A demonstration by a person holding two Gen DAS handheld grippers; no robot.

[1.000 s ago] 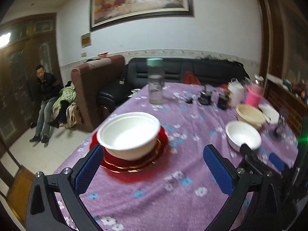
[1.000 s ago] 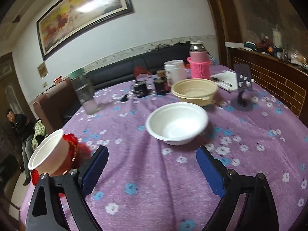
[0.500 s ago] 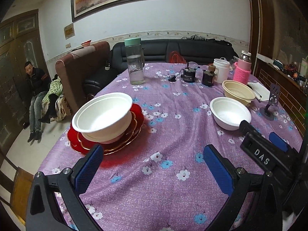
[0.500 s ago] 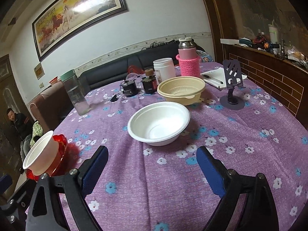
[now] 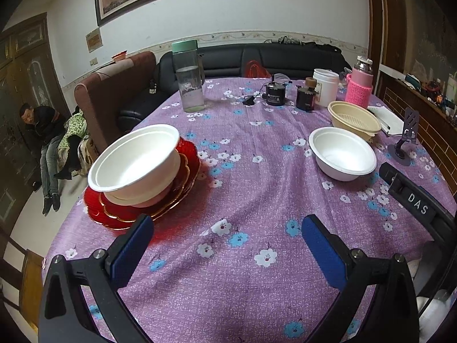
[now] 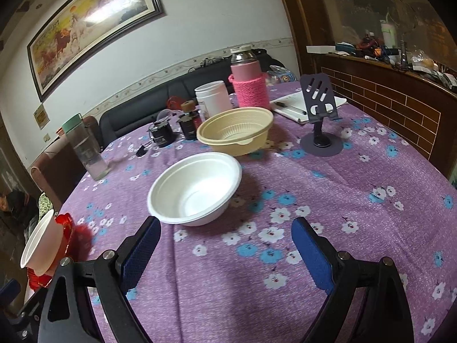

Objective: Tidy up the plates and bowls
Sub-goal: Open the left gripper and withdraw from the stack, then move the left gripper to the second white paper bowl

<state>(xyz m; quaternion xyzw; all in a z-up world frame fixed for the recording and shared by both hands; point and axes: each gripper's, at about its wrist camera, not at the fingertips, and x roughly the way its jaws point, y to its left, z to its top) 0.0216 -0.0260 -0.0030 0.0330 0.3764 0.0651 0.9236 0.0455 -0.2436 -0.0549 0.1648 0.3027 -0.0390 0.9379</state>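
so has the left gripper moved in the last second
Yes. In the left wrist view the left gripper has pulled back from the white bowl on the red plates, which now sit farther left, outside its fingers.
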